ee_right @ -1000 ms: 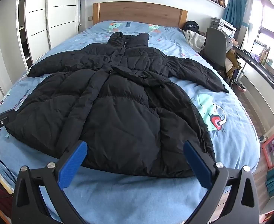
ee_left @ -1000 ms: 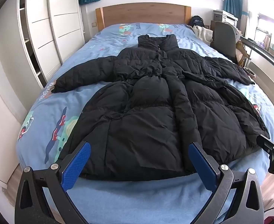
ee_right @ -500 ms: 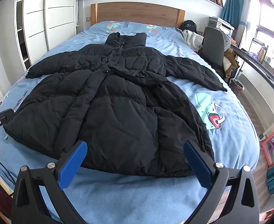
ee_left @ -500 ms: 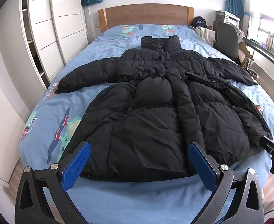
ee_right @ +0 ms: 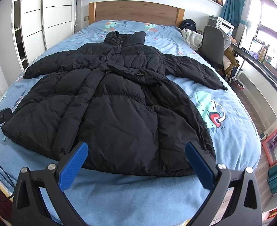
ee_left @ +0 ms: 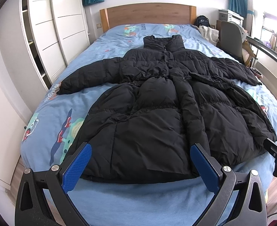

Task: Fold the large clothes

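Left gripper (ee_left: 140, 166): jaws spread wide, nothing between them, hanging just short of the coat's hem at the foot of the bed. Right gripper (ee_right: 136, 164): likewise wide apart and empty, at the same end, further toward the window side. Item: one long black puffer coat (ee_left: 163, 113), front side up, closed down the middle, lying flat on the blue patterned bed (ee_left: 130, 203). Orientation: long axis runs head-to-foot of the bed; collar points at the wooden headboard (ee_left: 147, 14), hem points at me. Sleeves lie out to either side, each angled down from the shoulder, cuffs resting on the bed cover apart from the body. A belt lies slantwise across the waist. Progress, as I judge it: laid out and spread, no fold made; sleeves, sides and length all remain to be folded.
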Demonstrator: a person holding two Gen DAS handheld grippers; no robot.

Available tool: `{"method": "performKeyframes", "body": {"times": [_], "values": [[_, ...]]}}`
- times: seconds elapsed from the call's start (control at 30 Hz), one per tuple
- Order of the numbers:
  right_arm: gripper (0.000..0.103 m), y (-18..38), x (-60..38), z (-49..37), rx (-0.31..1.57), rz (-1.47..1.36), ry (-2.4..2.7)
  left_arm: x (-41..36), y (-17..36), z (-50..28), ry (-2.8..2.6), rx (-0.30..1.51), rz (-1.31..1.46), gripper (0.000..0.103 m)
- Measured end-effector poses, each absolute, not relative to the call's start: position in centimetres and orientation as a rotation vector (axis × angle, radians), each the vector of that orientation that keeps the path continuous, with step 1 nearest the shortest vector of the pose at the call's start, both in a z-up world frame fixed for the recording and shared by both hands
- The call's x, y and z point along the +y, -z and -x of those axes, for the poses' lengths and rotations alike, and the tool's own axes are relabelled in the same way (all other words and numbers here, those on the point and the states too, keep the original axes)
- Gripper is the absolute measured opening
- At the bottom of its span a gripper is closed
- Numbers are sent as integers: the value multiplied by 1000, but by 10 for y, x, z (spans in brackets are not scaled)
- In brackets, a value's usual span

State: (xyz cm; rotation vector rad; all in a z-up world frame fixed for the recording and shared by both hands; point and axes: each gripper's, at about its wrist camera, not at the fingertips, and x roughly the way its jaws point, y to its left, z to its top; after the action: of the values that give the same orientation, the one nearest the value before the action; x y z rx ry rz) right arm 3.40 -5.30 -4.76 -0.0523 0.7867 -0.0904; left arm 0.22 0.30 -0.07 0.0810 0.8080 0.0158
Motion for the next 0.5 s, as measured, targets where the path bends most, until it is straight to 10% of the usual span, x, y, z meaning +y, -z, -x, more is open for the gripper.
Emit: {"method": "performKeyframes", "body": {"times": [0.5], "values": [[103,46,-51,-31,786,38,111,5,5,-1,2,824,-106,102]]}}
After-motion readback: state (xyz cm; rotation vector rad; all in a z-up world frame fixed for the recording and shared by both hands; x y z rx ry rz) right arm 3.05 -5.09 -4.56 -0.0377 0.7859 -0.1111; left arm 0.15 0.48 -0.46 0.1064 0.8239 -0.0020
